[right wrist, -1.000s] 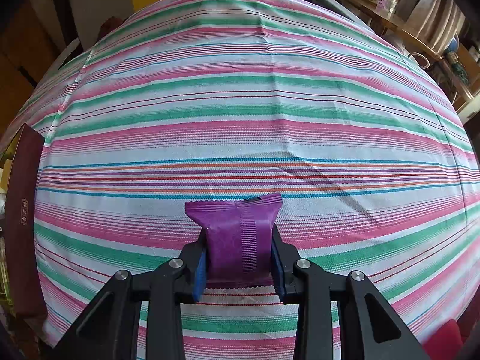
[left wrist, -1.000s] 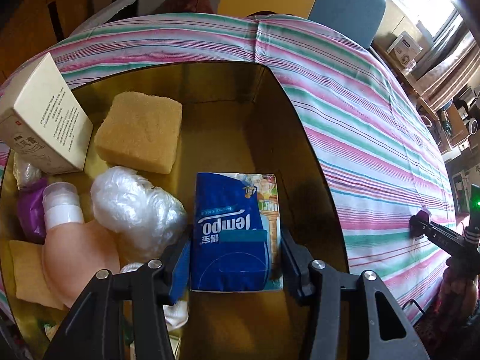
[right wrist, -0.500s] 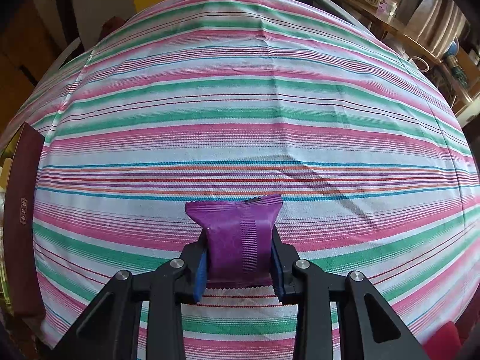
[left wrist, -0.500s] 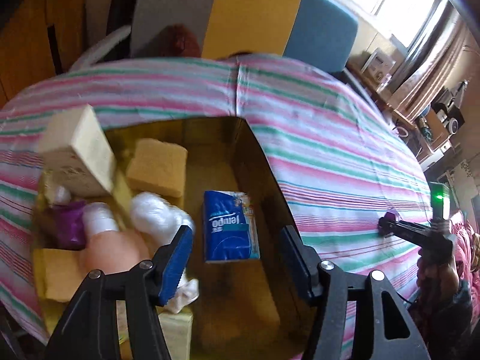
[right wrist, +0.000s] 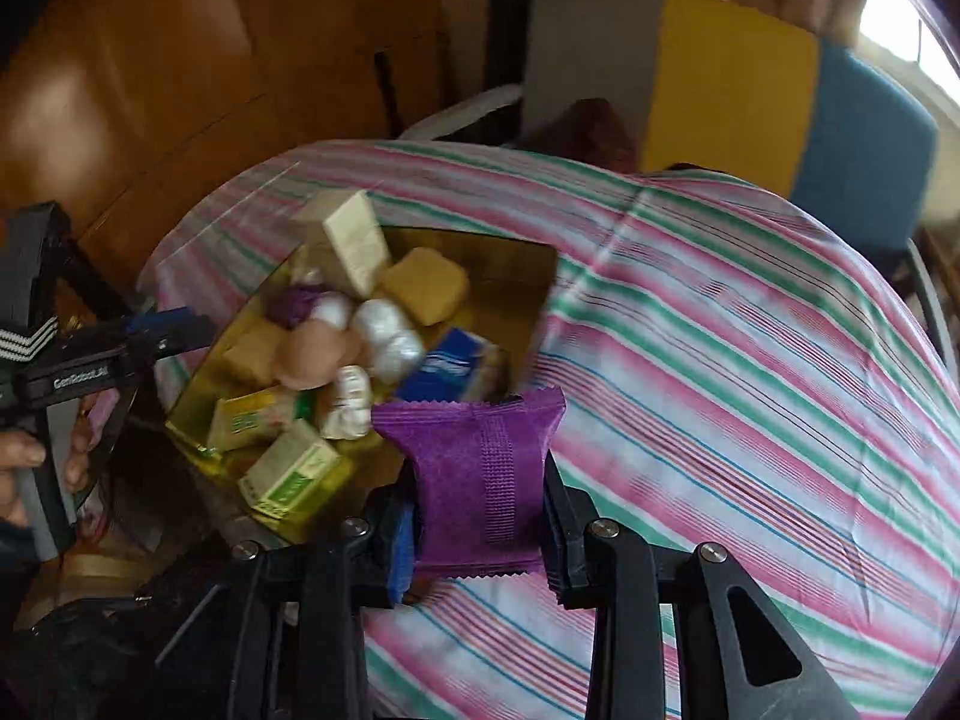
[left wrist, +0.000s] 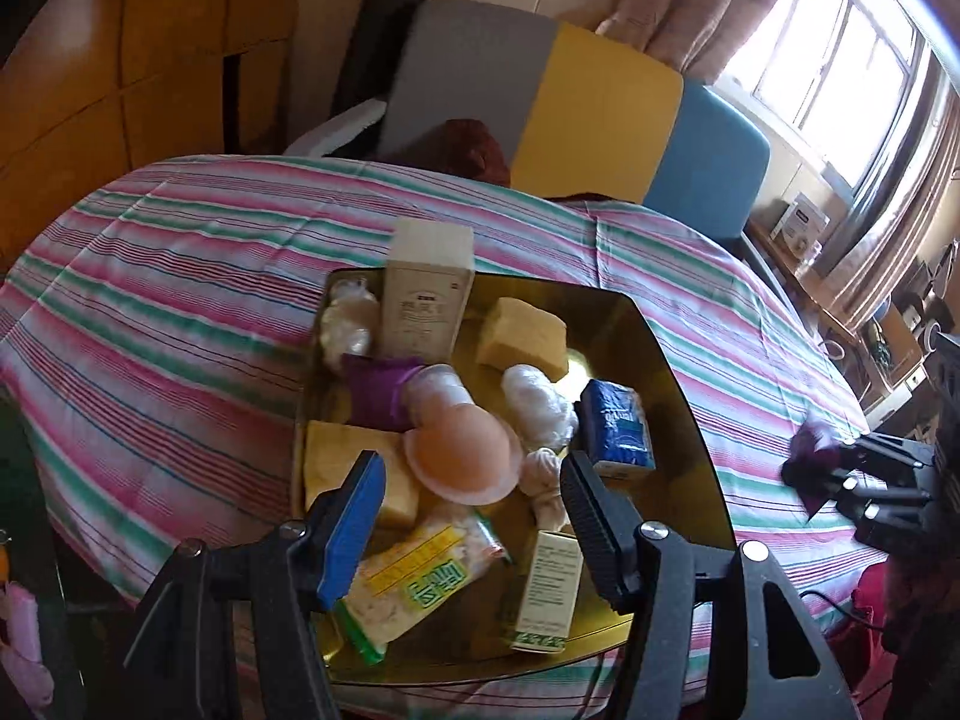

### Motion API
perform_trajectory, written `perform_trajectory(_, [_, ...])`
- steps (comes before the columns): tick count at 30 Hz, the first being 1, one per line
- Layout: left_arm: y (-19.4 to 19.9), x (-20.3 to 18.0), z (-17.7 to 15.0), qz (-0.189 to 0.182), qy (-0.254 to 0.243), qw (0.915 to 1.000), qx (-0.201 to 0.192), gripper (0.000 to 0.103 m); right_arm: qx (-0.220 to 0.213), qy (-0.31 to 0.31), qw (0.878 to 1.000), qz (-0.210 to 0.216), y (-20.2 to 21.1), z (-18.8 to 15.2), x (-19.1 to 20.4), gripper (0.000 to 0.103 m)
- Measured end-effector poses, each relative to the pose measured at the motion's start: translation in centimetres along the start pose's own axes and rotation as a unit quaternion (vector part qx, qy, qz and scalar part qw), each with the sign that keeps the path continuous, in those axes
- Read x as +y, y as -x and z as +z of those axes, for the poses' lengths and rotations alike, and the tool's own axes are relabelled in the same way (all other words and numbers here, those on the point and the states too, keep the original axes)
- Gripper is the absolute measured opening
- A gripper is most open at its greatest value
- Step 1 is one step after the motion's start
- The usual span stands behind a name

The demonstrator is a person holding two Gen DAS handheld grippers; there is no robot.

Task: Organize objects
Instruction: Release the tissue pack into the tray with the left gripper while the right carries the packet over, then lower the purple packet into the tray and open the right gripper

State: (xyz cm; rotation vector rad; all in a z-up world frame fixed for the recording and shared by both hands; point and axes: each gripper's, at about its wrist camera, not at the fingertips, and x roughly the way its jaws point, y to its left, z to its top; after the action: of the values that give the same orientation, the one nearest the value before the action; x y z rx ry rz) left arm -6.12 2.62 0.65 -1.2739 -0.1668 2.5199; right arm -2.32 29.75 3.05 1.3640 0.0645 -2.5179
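Observation:
A gold box (left wrist: 663,372) on the striped tablecloth (left wrist: 180,300) holds a blue tissue pack (left wrist: 618,426), a yellow sponge (left wrist: 522,336), a tall white carton (left wrist: 426,306), a peach round thing (left wrist: 462,450) and several packets. My left gripper (left wrist: 474,468) hovers above the box's near end, open, with nothing between its pads. In the right wrist view my right gripper (right wrist: 480,480) is shut on a purple packet (right wrist: 480,468), held in the air just right of the box (right wrist: 528,276). The left gripper (right wrist: 174,324) shows at that view's left edge.
Grey, yellow and blue seat backs (left wrist: 600,120) stand behind the table. A wooden cabinet (left wrist: 150,60) is at the far left. A window and cluttered shelves (left wrist: 840,240) lie to the right. Bare striped cloth stretches right of the box.
My left gripper let go of the blue tissue pack, opened, and drew back and up from the box. My right gripper lifted the purple packet off the cloth and swung toward the box.

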Motion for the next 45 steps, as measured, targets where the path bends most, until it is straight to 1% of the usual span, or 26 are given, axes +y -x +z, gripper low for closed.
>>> perform_trajectory(3, [0.2,0.7,-0.3,-0.001,0.001,1.0,-0.004,0.061,0.043,0.053,0.998,0.011,-3.4,0.8,3.9,0.034])
perform_trajectory(5, [0.2,1.2,-0.6,-0.002,0.001,1.0,-0.003,0.061,0.076,0.071,0.995,0.01,-5.9,0.9,5.2,0.034])
perform_trajectory(9, [0.4,2.1,-1.3,-0.002,0.008,1.0,-0.003,0.061,0.125,0.088,0.988,-0.003,-9.5,0.9,6.6,0.034])
perform_trajectory(12, [0.3,2.7,-1.7,0.0,0.008,1.0,-0.003,0.061,0.149,0.087,0.985,-0.014,-11.4,1.0,6.7,0.034])
perform_trajectory(17, [-0.1,3.3,-2.2,-0.003,0.012,0.9999,0.002,0.061,0.173,0.093,0.98,-0.022,-13.1,1.1,7.3,0.035])
perform_trajectory(20, [-0.2,3.7,-2.4,-0.004,0.016,0.9999,0.003,0.061,0.182,0.09,0.979,-0.018,-13.6,1.0,7.4,0.036])
perform_trajectory(23, [-0.3,3.9,-2.5,-0.003,0.019,0.9998,0.004,0.061,0.182,0.086,0.979,-0.016,-13.7,1.1,7.5,0.038])
perform_trajectory(25, [-0.3,3.9,-2.6,-0.001,0.018,0.9998,0.004,0.061,0.179,0.083,0.98,-0.013,-13.6,1.2,7.5,0.041])
perform_trajectory(28, [-0.2,3.7,-2.6,0.007,0.011,0.9999,0.001,0.062,0.174,0.08,0.981,-0.012,-13.5,1.2,7.6,0.042])
perform_trajectory(30, [0.1,3.5,-2.7,0.013,0.008,0.9999,-0.005,0.063,0.166,0.074,0.983,-0.011,-13.0,1.2,7.6,0.046])
perform_trajectory(32, [0.5,3.2,-2.8,0.029,0.004,0.9995,-0.016,0.063,0.149,0.069,0.986,-0.002,-12.0,1.2,7.7,0.055])
perform_trajectory(33, [0.8,3.0,-2.9,0.044,0.001,0.9987,-0.024,0.063,0.137,0.065,0.988,0.002,-11.3,1.2,7.8,0.058])
perform_trajectory(35, [1.3,2.6,-2.9,0.075,-0.006,0.9963,-0.04,0.063,0.112,0.055,0.992,0.003,-10.0,1.3,7.9,0.067])
perform_trajectory(38, [2.1,1.8,-3.0,0.126,-0.015,0.9898,-0.064,0.063,0.064,0.026,0.998,0.008,-7.7,1.2,7.7,0.071])
perform_trajectory(39, [2.3,1.6,-3.1,0.134,-0.013,0.9886,-0.067,0.063,0.047,0.016,0.999,0.001,-6.9,1.1,7.5,0.073])
perform_trajectory(42, [3.0,1.2,-3.2,0.131,-0.009,0.9882,-0.079,0.063,-0.016,-0.02,0.999,-0.036,-4.5,-0.3,8.3,0.082])
perform_trajectory(44, [3.5,0.6,-3.4,0.135,-0.011,0.9867,-0.09,0.063,-0.058,-0.041,0.995,-0.065,-3.3,-0.9,8.9,0.091])
perform_trajectory(45, [3.7,0.2,-3.6,0.142,-0.012,0.9851,-0.096,0.064,-0.078,-0.053,0.992,-0.081,-2.6,-1.3,9.1,0.094])
